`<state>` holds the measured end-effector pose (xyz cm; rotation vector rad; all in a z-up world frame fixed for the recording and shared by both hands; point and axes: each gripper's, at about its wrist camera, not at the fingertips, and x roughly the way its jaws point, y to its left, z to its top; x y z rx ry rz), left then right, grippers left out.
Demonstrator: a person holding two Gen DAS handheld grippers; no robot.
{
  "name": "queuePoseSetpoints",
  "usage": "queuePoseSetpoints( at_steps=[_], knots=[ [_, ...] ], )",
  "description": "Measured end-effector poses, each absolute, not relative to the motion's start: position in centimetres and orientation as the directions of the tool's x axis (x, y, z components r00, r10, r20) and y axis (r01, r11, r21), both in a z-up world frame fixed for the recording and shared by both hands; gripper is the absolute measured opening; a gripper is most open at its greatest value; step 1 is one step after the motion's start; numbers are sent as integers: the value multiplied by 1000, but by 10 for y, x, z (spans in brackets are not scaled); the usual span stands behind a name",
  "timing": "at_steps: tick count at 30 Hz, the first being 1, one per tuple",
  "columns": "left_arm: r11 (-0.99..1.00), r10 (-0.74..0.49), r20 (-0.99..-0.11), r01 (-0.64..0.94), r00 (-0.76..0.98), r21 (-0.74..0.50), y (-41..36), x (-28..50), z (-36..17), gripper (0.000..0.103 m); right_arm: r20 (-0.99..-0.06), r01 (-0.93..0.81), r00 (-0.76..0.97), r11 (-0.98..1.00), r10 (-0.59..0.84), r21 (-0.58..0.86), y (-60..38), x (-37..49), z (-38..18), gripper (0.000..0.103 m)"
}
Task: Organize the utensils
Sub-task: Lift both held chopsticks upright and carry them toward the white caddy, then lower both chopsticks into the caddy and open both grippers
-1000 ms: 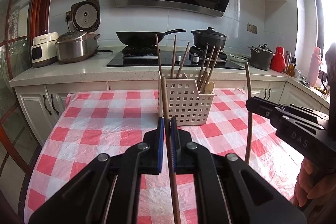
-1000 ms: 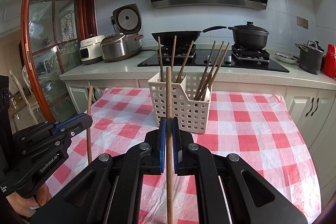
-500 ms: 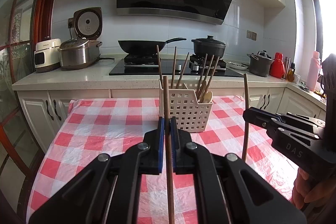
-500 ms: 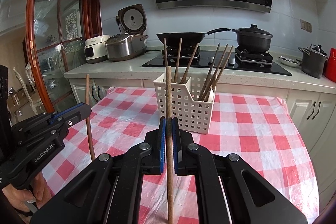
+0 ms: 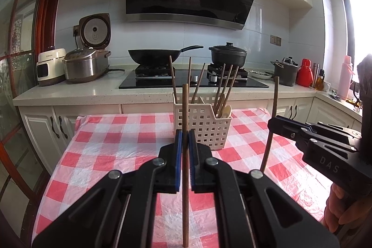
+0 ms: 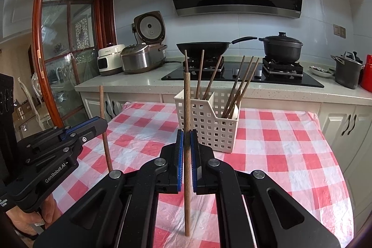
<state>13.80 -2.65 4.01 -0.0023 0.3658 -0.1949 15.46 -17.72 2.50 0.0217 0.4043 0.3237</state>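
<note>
My left hand-held gripper (image 5: 185, 143) is clamped on a brown wooden chopstick (image 5: 185, 113), held upright. My right hand-held gripper (image 6: 186, 143) pinches a second brown wooden chopstick (image 6: 187, 104), also upright. Both hang over the bench under a red-and-white checked plastic cloth (image 5: 121, 145). Just ahead stands a white perforated plastic utensil basket (image 5: 204, 127) with more chopsticks (image 5: 226, 83) and a wooden spoon (image 5: 226, 111) inside.
</note>
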Motion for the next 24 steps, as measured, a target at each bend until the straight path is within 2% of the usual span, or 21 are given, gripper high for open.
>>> queuePoseSetpoints(
  at_steps=[12,24],
  knots=[
    [978,-202,-324,209,924,-14,-32,151,59,6,-323,-311,887,944,329,107,-185,160,47,5],
    [969,-227,-315,245,921,19,-50,180,82,6,-305,-295,901,951,310,95,-196,189,65,5]
  ],
)
